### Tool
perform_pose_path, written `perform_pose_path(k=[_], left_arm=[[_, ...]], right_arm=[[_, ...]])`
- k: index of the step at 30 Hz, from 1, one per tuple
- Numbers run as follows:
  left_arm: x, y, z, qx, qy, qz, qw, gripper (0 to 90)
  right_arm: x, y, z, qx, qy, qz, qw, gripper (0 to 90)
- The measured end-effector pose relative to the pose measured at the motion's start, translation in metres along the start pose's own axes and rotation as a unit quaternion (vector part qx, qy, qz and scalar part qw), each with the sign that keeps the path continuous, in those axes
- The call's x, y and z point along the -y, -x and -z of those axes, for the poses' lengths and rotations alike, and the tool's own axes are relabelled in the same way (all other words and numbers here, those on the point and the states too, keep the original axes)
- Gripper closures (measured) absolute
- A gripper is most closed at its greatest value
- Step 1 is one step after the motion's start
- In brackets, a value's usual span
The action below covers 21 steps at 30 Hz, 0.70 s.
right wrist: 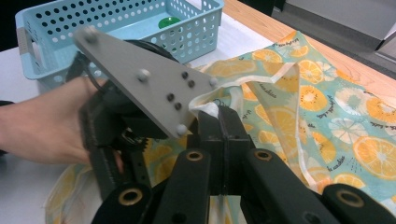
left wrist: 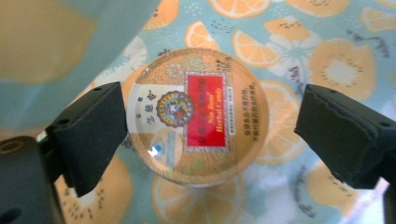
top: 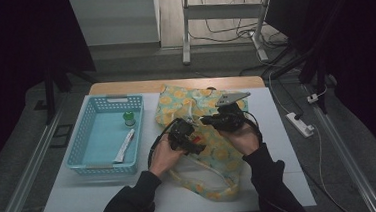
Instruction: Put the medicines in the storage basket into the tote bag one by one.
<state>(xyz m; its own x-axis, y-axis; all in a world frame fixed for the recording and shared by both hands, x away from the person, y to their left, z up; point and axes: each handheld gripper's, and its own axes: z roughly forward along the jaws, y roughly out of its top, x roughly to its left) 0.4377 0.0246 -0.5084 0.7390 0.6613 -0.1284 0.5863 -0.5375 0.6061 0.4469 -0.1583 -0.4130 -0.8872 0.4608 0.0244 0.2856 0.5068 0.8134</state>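
Observation:
A round tin of herbal candy (left wrist: 198, 116) with a red and gold label lies on the orange-print fabric of a cloth bag (left wrist: 327, 56). My left gripper (left wrist: 210, 126) straddles it with the jaws apart; the right-hand pad stands clear of the tin's edge. In the high view the bag (top: 219, 154) lies in the middle of the white table, and the left gripper (top: 188, 136) reaches into its mouth. My right gripper (right wrist: 219, 116) is shut on the bag's cream hem (right wrist: 243, 88) and holds it up. The right gripper (top: 212, 119) sits just right of the left one.
A light blue perforated basket (top: 78, 138) stands at the table's left, holding a green-capped item (top: 129, 119) and a white tube (top: 124, 146). The basket (right wrist: 196, 28) is behind the left hand in the right gripper view. A power strip (top: 300, 123) lies on the floor to the right.

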Motion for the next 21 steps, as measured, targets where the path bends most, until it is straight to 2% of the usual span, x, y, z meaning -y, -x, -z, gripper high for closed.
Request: perform_pose_path(k=[3, 5, 11, 14, 21], left_arm=[[0.002, 0.002, 0.007, 0.016, 0.005, 0.007, 0.9998, 6.4], [0.003, 0.005, 0.010, 0.018, 0.007, 0.007, 0.9998, 5.3], [0.007, 0.010, 0.022, 0.042, 0.009, 0.003, 0.9991, 2.3], [0.009, 0.016, 0.027, 0.048, 0.010, -0.006, 0.9988, 1.5], [0.015, 0.023, 0.042, 0.065, 0.028, -0.007, 0.9974, 0.1]], right_arm=[[0.000, 0.000, 0.000, -0.001, 0.000, 0.000, 1.0000, 90.0], [0.000, 0.000, 0.000, -0.001, 0.001, 0.000, 1.0000, 90.0], [-0.001, 0.000, 0.001, -0.002, 0.001, 0.001, 1.0000, 90.0], [0.000, 0.000, 0.001, -0.002, 0.001, 0.001, 1.0000, 90.0], [0.000, -0.001, 0.000, -0.002, 0.000, 0.001, 1.0000, 90.0]])
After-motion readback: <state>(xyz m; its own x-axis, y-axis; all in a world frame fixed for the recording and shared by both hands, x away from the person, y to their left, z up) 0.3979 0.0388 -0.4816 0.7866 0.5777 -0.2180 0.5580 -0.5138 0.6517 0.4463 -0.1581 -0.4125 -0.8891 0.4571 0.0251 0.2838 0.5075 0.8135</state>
